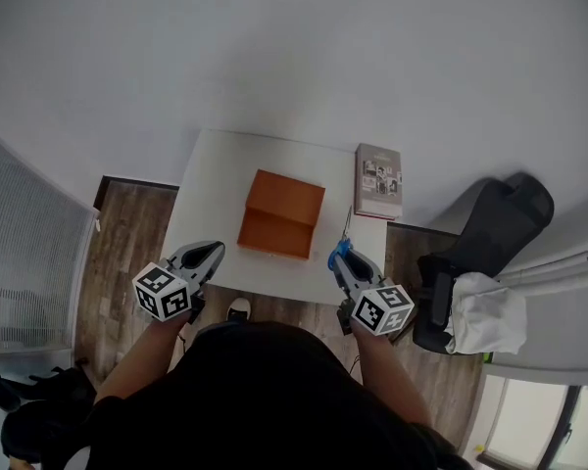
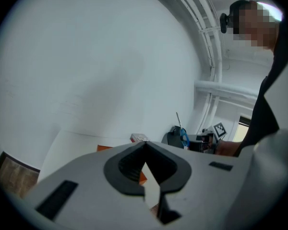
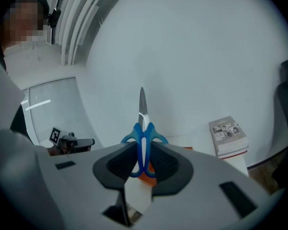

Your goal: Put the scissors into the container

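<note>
An open orange box, the container [image 1: 280, 215], sits in the middle of a small white table [image 1: 211, 179]. My right gripper [image 1: 345, 262] hovers at the table's near right edge, shut on the blue handles of the scissors [image 1: 343, 248]. In the right gripper view the scissors [image 3: 143, 128] stand upright between the jaws of the right gripper [image 3: 143, 145], closed blades pointing up, with the container [image 3: 149, 172] partly hidden behind the jaws. My left gripper [image 1: 204, 258] is at the near left edge, its jaws together on nothing. The left gripper view shows the left gripper [image 2: 145, 145] shut and the scissors [image 2: 182, 135] far off.
A book [image 1: 378, 180] lies on the table's far right corner, also seen as the book [image 3: 228, 135]. A black chair [image 1: 500, 225] with white cloth [image 1: 485, 313] stands right of the table. A white wall backs the table; wood floor [image 1: 127, 238] lies to the left.
</note>
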The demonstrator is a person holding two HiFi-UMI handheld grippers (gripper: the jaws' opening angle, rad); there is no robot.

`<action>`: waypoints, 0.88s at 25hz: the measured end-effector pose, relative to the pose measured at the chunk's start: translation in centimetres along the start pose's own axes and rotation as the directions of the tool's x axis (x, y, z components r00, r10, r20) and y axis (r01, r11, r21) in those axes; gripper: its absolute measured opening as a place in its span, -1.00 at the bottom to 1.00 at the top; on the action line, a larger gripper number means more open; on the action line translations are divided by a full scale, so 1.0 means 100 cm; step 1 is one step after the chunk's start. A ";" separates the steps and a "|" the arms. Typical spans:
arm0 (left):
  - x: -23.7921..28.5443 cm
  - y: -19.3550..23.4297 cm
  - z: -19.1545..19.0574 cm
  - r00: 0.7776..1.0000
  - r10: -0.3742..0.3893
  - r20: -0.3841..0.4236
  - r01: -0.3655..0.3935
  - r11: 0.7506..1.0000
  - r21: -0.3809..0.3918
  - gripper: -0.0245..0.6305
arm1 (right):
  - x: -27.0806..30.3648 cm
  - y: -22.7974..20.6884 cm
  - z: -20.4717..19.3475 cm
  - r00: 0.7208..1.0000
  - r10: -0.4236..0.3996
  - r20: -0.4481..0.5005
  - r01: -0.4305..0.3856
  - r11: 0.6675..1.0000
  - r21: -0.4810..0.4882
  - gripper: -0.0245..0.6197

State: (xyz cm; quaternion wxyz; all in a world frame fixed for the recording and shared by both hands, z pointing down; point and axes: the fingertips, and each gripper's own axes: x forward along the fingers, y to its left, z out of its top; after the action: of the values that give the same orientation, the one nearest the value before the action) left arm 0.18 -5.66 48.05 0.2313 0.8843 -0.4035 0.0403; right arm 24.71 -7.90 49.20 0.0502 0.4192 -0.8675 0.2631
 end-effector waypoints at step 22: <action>0.008 0.098 0.040 0.978 -0.203 -0.041 0.203 0.979 0.013 -0.90 | 0.055 0.043 0.011 0.987 -0.161 0.031 0.159 0.986 0.039 -0.65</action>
State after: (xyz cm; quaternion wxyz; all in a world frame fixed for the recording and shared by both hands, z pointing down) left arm -6.89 -13.50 48.37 0.2344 0.9219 -0.3061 0.0375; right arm 18.13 -10.10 48.18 0.0486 0.4928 -0.8268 0.2667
